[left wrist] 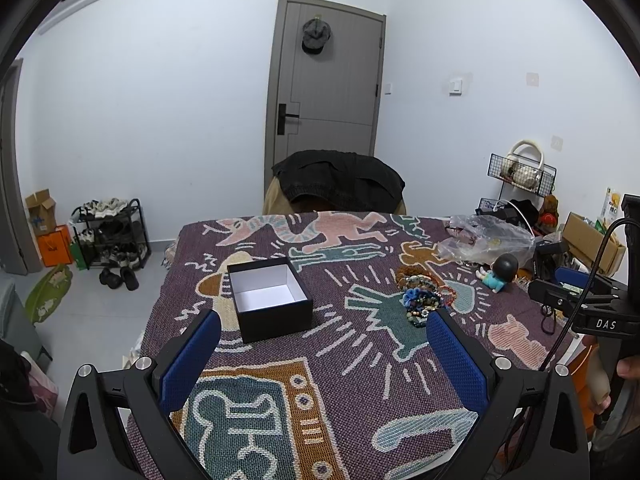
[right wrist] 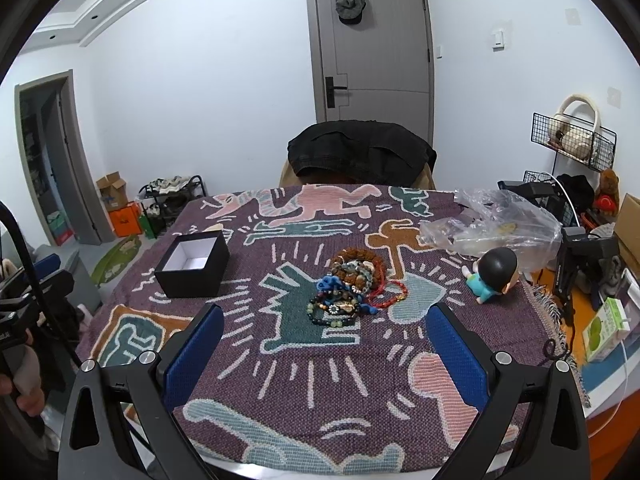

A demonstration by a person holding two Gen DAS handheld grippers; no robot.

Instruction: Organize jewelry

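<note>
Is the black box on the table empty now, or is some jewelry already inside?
Empty. The black box has no lid on, and only its bare white inside shows; the bracelets lie in a pile outside it.

1. White letters "DAS" are showing on the black body of the right gripper, seen at the left wrist view's right edge.
2. Print on the green-and-white drink carton is staying too small to read.
</note>
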